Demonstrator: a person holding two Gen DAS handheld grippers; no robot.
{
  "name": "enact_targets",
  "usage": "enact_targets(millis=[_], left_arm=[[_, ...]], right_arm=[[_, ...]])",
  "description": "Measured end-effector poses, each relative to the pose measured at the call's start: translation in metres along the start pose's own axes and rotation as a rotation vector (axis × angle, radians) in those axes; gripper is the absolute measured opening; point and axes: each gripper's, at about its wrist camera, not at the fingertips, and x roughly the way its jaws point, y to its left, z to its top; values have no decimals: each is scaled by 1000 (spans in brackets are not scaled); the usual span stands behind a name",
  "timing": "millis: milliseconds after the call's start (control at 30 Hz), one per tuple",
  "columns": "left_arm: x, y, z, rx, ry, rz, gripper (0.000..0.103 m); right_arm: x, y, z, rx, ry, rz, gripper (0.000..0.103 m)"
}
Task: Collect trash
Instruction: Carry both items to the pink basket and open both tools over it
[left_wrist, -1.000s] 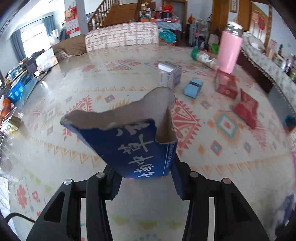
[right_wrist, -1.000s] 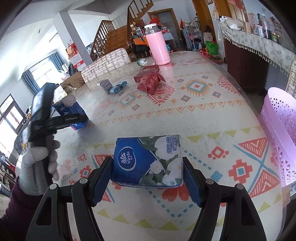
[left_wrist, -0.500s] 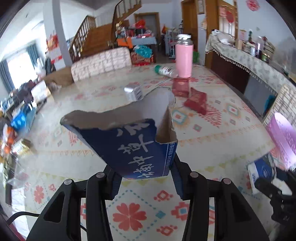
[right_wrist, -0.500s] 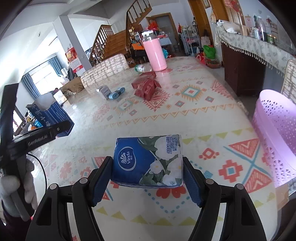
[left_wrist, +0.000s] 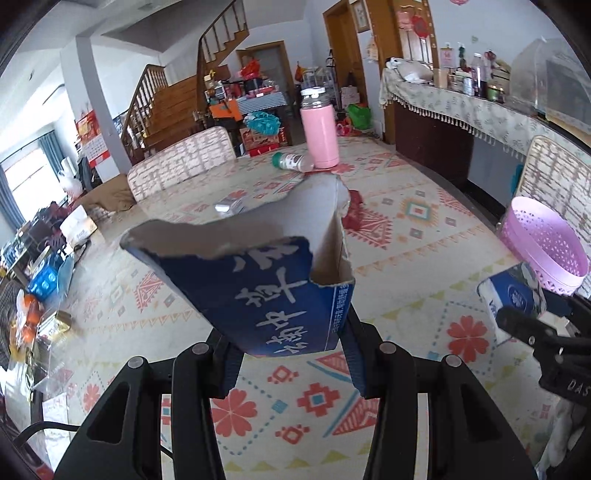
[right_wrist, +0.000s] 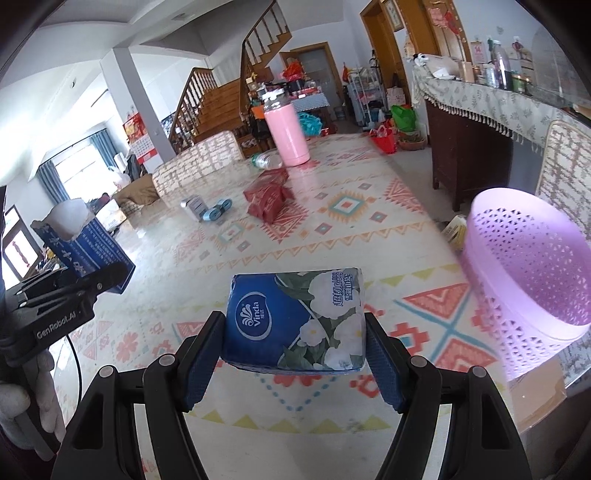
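Closest in, the left gripper clamps the bottom of a torn blue carton, jaws drawn in narrow against its sides. The carton stands up out of the grip, tilted a little, its top ripped away in a ragged edge so the plain grey-brown inside shows; white characters run down its blue face. It hangs in the air above the patterned tablecloth.

Over on the other side, the right gripper grips a tissue pack, blue pads pressed to both ends, jaws set fairly wide around it. The pack is soft and plump, deep blue with white flowers, green leaves and a round logo on the near corner. It too is held off the table.

Just right of the pack sits a pink basket, perforated all around its wall, at the table's edge. The left wrist view catches the same basket right behind the pack.

Further up the table, crumpled red wrappers lie in a heap, with a small grey box and a pale blue item to their left. Beyond them a clear bottle lies on its side next to a tall pink flask standing upright.
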Motion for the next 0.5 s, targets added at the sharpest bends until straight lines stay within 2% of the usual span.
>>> enact_targets(millis=[500], left_arm=[[2,-64,21,104,0,-99,46]], right_arm=[[-41,-76,19,46,-82,-124,77]])
